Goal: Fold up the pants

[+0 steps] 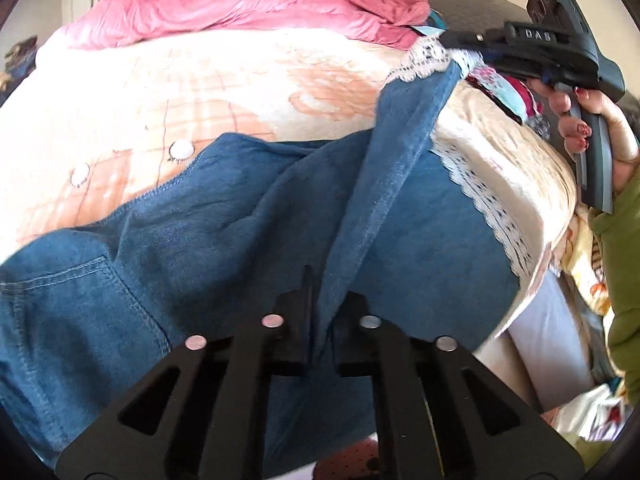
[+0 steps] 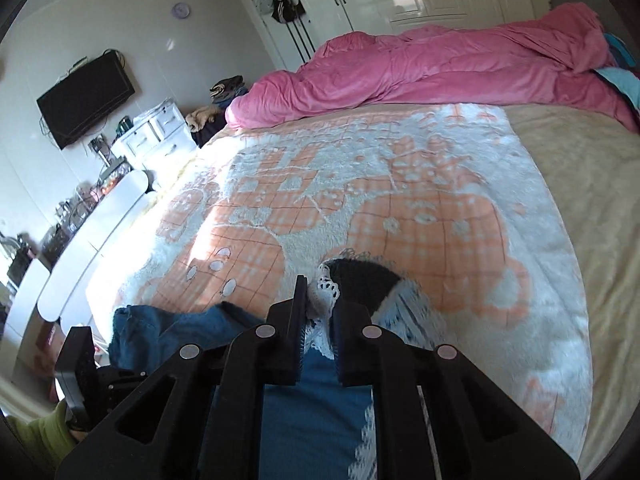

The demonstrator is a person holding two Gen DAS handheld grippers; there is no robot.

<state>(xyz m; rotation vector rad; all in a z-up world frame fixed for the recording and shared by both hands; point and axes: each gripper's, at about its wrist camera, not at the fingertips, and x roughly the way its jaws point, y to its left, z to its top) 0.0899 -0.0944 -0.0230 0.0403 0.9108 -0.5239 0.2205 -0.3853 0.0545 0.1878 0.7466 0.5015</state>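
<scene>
Blue denim pants (image 1: 224,216) with white lace hems lie on the orange-and-white blanket (image 1: 200,92) on the bed. My left gripper (image 1: 320,320) is shut on a raised fold of one pant leg, which runs up to the right. My right gripper (image 1: 452,42) holds the lace hem (image 1: 424,60) of that same leg, lifted above the bed. In the right wrist view my right gripper (image 2: 320,312) is shut on the white lace hem (image 2: 326,296), with blue denim (image 2: 312,412) hanging below it. The rest of the pants (image 2: 172,332) lie at lower left.
A pink duvet (image 2: 440,64) is bunched along the far side of the bed. The beige sheet (image 2: 592,184) is bare on the right. A white footboard (image 2: 92,232), dresser (image 2: 160,132) and wall TV (image 2: 86,100) stand to the left. Clothes (image 1: 508,92) pile near the bed's right edge.
</scene>
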